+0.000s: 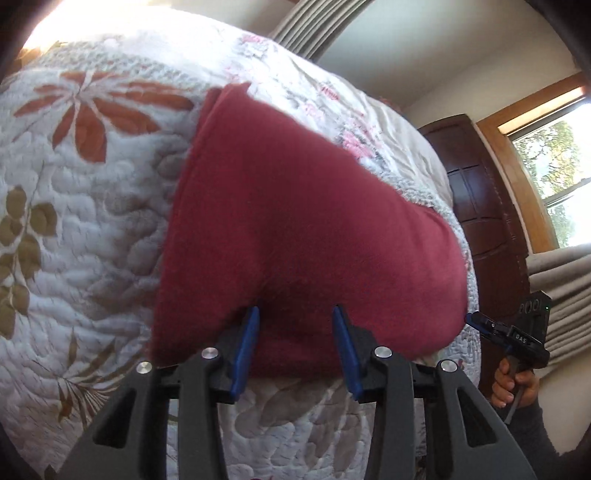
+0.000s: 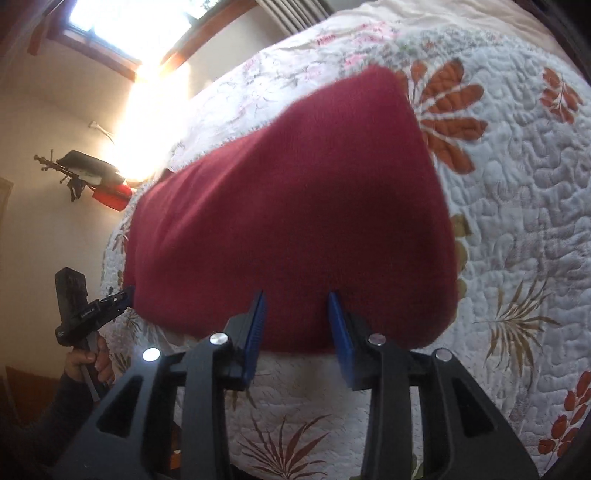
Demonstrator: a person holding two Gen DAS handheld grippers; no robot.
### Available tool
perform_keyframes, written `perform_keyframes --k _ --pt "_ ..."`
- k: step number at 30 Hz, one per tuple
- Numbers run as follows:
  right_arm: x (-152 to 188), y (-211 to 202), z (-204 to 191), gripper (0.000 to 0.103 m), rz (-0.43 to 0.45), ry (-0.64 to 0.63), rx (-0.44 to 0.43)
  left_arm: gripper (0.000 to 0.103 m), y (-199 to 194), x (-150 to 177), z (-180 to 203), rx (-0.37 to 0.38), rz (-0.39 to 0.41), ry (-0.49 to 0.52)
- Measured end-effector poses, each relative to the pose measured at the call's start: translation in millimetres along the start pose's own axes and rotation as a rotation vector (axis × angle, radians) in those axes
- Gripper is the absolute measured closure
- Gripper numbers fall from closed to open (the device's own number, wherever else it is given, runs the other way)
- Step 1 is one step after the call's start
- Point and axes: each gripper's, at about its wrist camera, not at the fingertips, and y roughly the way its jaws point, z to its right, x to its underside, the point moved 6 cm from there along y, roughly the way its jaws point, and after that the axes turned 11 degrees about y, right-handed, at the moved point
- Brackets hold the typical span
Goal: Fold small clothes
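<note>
Two tongs, both w/ blue pads spread wide and nothing gripped between them. Left tongs (image 1: 295, 325): pad tips sit at the near edge of the red cloth (image 1: 295, 221), which fills the gap between the pads; whether the tips actually touch the fabric can't be told. Right tongs (image 2: 295, 310): same setup, tips at the near hem of the red cloth (image 2: 295, 206), cloth seen through the open gap, not pinched.

Cloth lies flat on the quilt (image 1: 92, 229), just ahead of both tongs, looks folded over w/ a doubled edge at the far end in the left view.

View diffs: left cam shows the right tongs (image 1: 476, 321) off to its right, tip at the cloth's right corner, w/ the right hand (image 1: 513, 380) on the grip below; also a dark wood headboard (image 1: 480, 206), window (image 1: 554, 177) and curtain folds beyond. Right cam shows the left tongs (image 2: 127, 295) off to its left, tip at the cloth's left corner, left hand (image 2: 90, 360) and dark sleeve under it; also a bright window (image 2: 140, 29) and a red-and-black object (image 2: 99, 181) against the wall, too blurred to ID.

Room: quilt (image 2: 517, 184) w/ orange/brown leaf print stays bare left of the left tongs and right of the right tongs, plus a strip below each near hem. Bed edge drops off close to the cloth's corners on the inner sides.
</note>
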Motion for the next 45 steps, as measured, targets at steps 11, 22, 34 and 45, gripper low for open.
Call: perform_keyframes --k 11,22,34,45 --pt "30 -29 -77 0.036 0.158 -0.36 0.303 0.02 -61 -20 -34 0.085 0.028 -0.141" --pt "153 109 -283 0.03 0.243 -1.234 0.578 0.013 -36 -96 -103 0.307 -0.119 -0.388" --pt "166 235 -326 0.019 0.311 -1.581 0.781 0.013 -8 -111 -124 0.399 -0.19 -0.401" --pt "112 157 -364 0.087 0.295 -1.219 0.55 0.011 2 -131 -125 0.477 -0.218 -0.422"
